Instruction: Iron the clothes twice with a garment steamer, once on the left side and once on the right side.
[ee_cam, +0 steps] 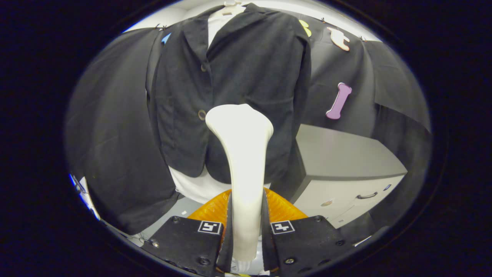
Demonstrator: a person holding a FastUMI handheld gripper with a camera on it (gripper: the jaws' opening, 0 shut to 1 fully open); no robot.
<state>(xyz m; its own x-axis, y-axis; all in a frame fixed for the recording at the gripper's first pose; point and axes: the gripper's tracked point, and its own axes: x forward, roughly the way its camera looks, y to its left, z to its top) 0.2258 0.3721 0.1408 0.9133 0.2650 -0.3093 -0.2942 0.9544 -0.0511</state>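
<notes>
A dark buttoned jacket hangs on a hanger over a white garment, straight ahead of the fingers. My gripper is shut on the handle of a white garment steamer, both fingers pressing its sides. The steamer stands upright between the fingers, its wide head raised in front of the jacket's lower middle, just right of a round button. Whether the head touches the cloth cannot be told.
A grey cabinet with a drawer handle stands to the right of the jacket. Black booth cloth hangs behind and to both sides. Low behind the steamer handle is an orange ribbed thing.
</notes>
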